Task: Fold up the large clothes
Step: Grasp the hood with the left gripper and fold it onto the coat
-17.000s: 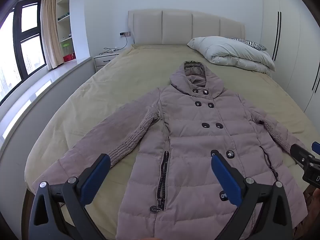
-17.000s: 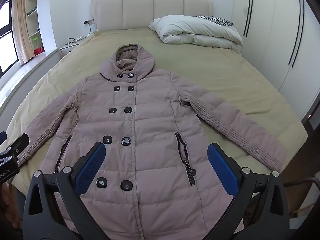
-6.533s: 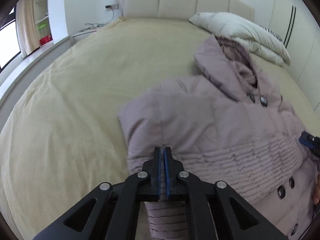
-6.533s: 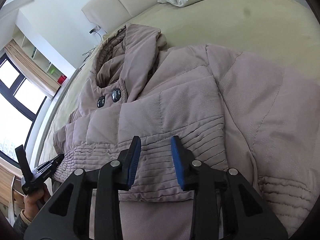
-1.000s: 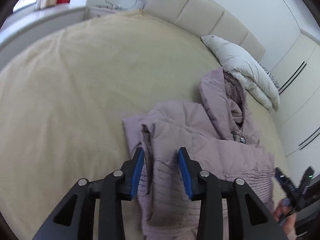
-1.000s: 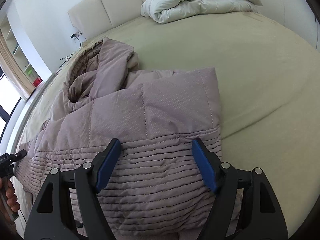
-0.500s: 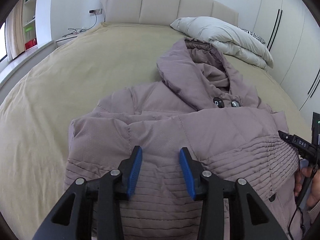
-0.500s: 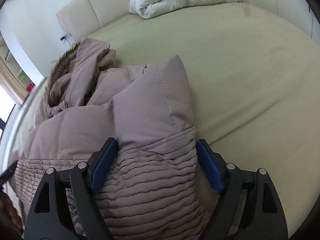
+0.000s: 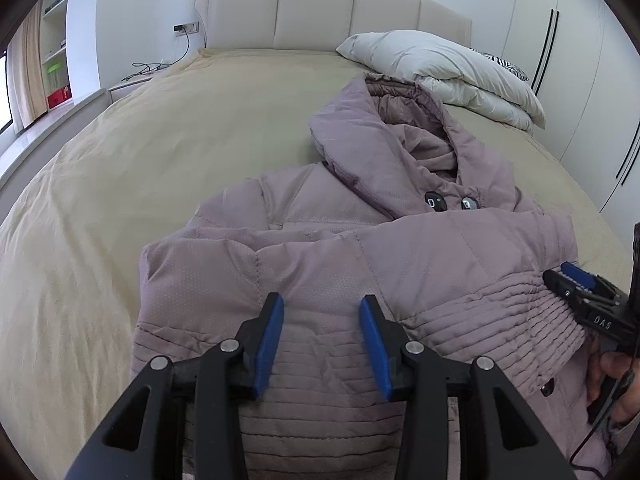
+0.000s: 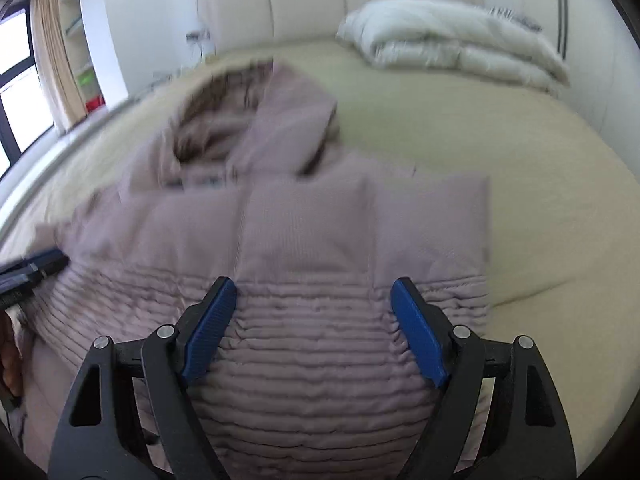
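Note:
A mauve padded coat [image 9: 400,248] lies on the bed [image 9: 160,140], both sleeves folded across its front and the hood [image 9: 380,152] pointing to the headboard. My left gripper [image 9: 320,304] hovers over the ribbed cuff on the coat's left side, jaws partly apart, no cloth pinched. My right gripper [image 10: 314,288] stands wide open above the ribbed band [image 10: 320,344] on the coat's right side, pads clear of the fabric. The right gripper [image 9: 576,280] also shows at the left wrist view's right edge, held by a hand [image 9: 612,376]. The right wrist view is motion-blurred.
A folded white duvet [image 9: 440,64] lies at the head of the bed by the padded headboard [image 9: 320,12]. White wardrobe doors [image 9: 580,60] line the right side. A nightstand with cables [image 9: 132,80] and a window ledge stand to the left.
The left wrist view rolled level and swung over the coat's left side. The right gripper's jaws widened, and it shifted back from the coat's right edge over the ribbed band.

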